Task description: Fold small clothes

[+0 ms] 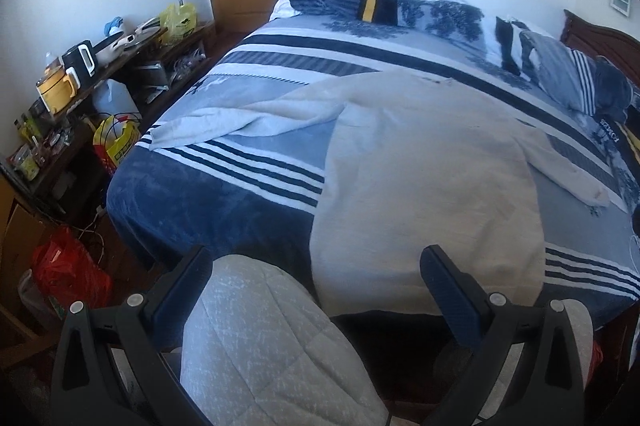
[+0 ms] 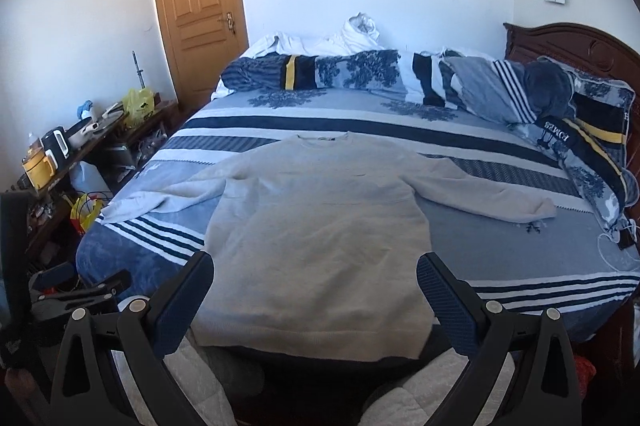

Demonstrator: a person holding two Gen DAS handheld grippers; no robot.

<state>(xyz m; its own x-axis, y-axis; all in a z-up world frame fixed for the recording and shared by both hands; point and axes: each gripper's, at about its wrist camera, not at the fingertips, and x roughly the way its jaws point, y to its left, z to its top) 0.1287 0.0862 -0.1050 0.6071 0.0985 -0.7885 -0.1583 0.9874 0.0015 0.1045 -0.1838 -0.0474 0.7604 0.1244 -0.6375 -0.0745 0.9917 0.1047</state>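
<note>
A cream long-sleeved sweater (image 2: 316, 226) lies flat on the blue striped bed (image 2: 400, 130), collar away from me, both sleeves spread out to the sides. Its hem hangs at the near bed edge. It also shows in the left wrist view (image 1: 424, 178), with the left sleeve (image 1: 240, 118) rumpled toward the bed's left edge. My left gripper (image 1: 316, 270) is open and empty, held above the near bed edge left of the hem. My right gripper (image 2: 314, 274) is open and empty, just above the sweater's lower part.
A folded quilt and pillows (image 2: 360, 74) line the far side and head of the bed. A cluttered side table (image 2: 60, 154) with kettles and bags stands on the left. My quilted trouser leg (image 1: 272, 346) is below the left gripper. A wooden door (image 2: 200, 6) is behind.
</note>
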